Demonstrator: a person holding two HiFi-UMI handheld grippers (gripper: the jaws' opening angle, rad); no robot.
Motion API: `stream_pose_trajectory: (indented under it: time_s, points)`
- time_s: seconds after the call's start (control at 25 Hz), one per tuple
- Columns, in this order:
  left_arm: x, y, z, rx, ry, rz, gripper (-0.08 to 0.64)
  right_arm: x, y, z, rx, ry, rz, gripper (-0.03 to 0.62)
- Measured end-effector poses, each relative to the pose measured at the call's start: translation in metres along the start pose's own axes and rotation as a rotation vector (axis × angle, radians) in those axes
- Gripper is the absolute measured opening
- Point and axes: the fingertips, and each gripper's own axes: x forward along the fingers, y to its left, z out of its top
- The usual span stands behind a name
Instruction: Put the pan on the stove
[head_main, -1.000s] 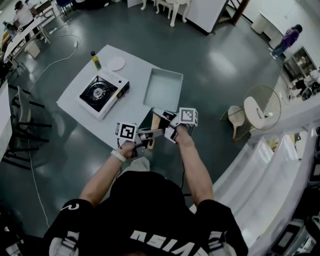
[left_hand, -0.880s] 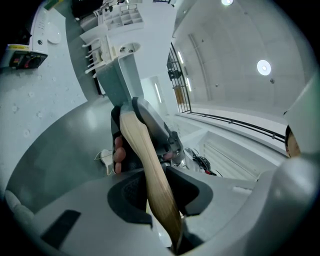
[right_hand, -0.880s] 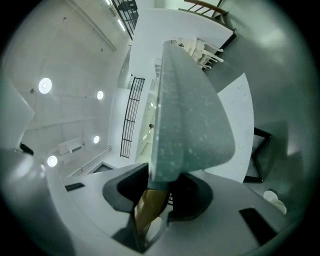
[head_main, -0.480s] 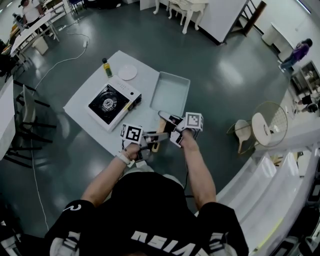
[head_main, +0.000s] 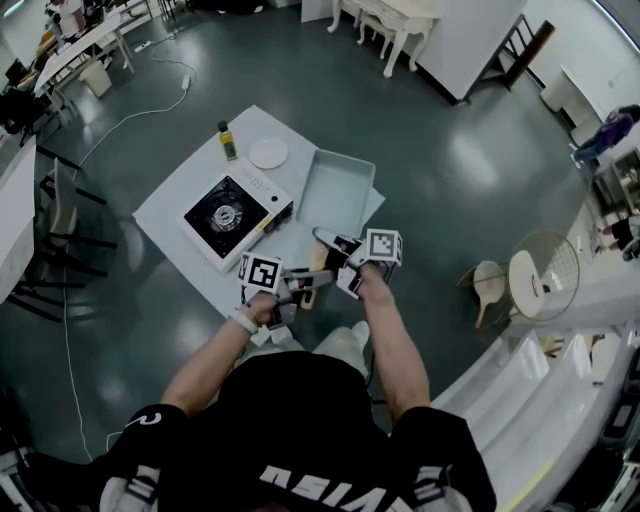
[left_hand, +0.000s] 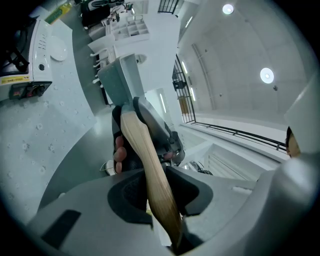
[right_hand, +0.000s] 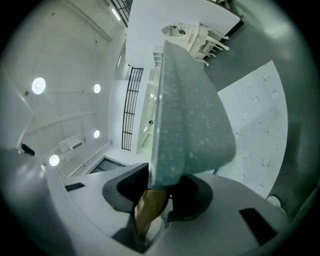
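The pan (head_main: 340, 188) is a square grey-blue tray with a wooden handle (head_main: 312, 272), lying over the white table (head_main: 180, 190) to the right of the stove (head_main: 235, 215). Both grippers grip the handle. My left gripper (head_main: 298, 286) is shut on its near end, and the wood (left_hand: 150, 185) runs between the jaws. My right gripper (head_main: 335, 248) is shut where the handle (right_hand: 148, 209) joins the pan body (right_hand: 192, 120). The left gripper view shows the pan (left_hand: 122, 80), the right gripper (left_hand: 162, 137) and the stove (left_hand: 22, 50) at far left. I cannot tell whether the pan rests on the table.
A small bottle (head_main: 228, 141) and a white plate (head_main: 268, 153) stand at the table's far corner behind the stove. Dark chairs (head_main: 50, 220) stand on the floor to the left, and a round stool (head_main: 535, 270) to the right.
The head view has swung, so the table sits further right and lower in it. Both grippers keep their hold on the handle. The pan looks slightly nearer the stove.
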Motion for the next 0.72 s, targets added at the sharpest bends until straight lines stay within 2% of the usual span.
stream_pose_trajectory:
  time_s: [0.08, 0.24, 0.4, 0.48, 0.6, 0.72]
  points:
    - [0.006, 0.000, 0.009, -0.018, -0.027, -0.010, 0.084, 0.003, -0.002, 0.009, 0.001, 0.023, 0.007, 0.110]
    - [0.014, 0.012, 0.033, 0.036, -0.064, 0.053, 0.084, 0.010, -0.004, 0.029, -0.007, 0.075, 0.020, 0.110]
    - [0.034, 0.014, 0.051, -0.002, -0.128, 0.061, 0.084, 0.008, -0.009, 0.051, -0.016, 0.139, 0.024, 0.110]
    - [0.041, 0.018, 0.061, 0.015, -0.147, 0.094, 0.083, 0.006, -0.009, 0.062, -0.023, 0.167, 0.023, 0.110]
    - [0.055, 0.013, 0.074, -0.026, -0.194, 0.069, 0.083, 0.008, -0.009, 0.075, -0.019, 0.199, 0.035, 0.110]
    - [0.060, 0.019, 0.087, 0.014, -0.218, 0.108, 0.084, 0.011, -0.008, 0.085, -0.016, 0.230, 0.056, 0.112]
